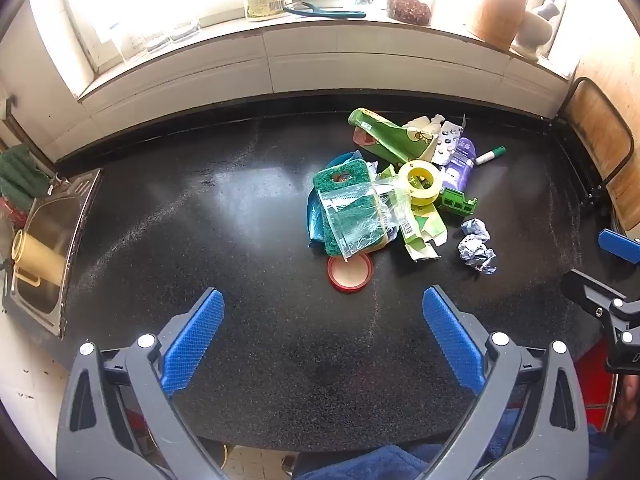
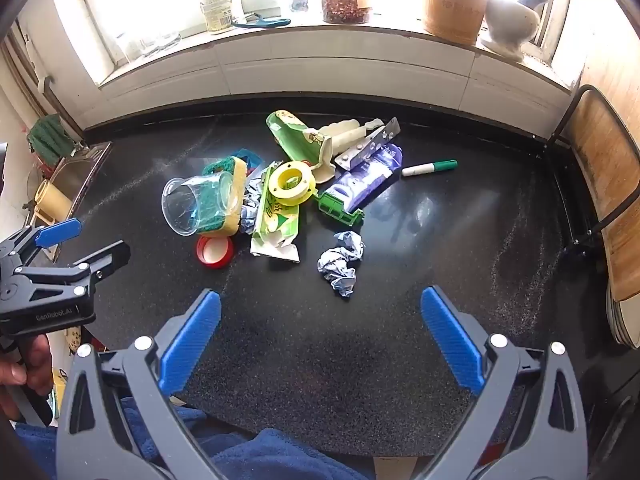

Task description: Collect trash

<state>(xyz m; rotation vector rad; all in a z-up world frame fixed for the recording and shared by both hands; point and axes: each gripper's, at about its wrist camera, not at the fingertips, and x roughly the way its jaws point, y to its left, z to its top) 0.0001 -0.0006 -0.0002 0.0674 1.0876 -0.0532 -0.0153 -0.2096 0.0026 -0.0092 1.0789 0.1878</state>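
A heap of trash lies on the black counter: a clear plastic cup over a green-and-yellow sponge, a red lid, a yellow tape roll, crumpled paper, green cartons, a purple pouch, a blister pack and a green marker. My left gripper hovers open over the counter, short of the red lid. My right gripper is open too, just short of the crumpled paper. Neither holds anything.
A steel sink with a yellow mug sits at the left. The windowsill carries jars and a vase. A wooden chair stands at the right edge. A person's hand holds the left gripper's handle.
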